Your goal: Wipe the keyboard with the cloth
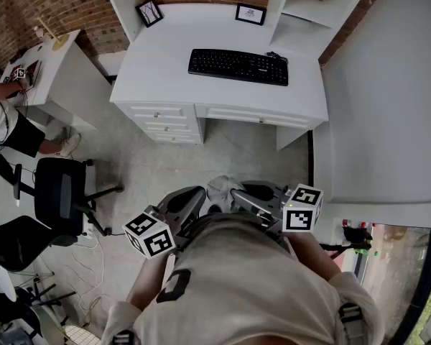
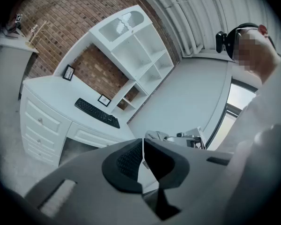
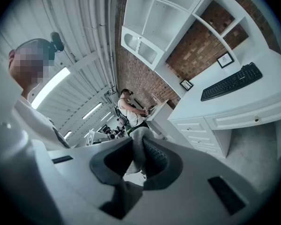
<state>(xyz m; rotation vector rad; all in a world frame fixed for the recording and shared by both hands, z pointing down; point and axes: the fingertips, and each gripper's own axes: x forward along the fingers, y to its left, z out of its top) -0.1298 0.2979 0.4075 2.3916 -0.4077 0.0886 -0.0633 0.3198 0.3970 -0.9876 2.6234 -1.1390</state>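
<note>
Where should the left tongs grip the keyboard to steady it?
Likely the left short end of the keyboard, approached from the left: it lies flat, lengthwise along the desk, bare desktop beside that end, cable seemingly at the far right. The right tongs hold the cloth.

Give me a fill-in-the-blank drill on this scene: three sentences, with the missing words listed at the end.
1. The black keyboard lies on top of the white ____.
2. The right gripper has its jaws shut on the grey ____.
3. The left gripper has its jaws together with ____ between them.

Missing words: desk; cloth; nothing.
</note>
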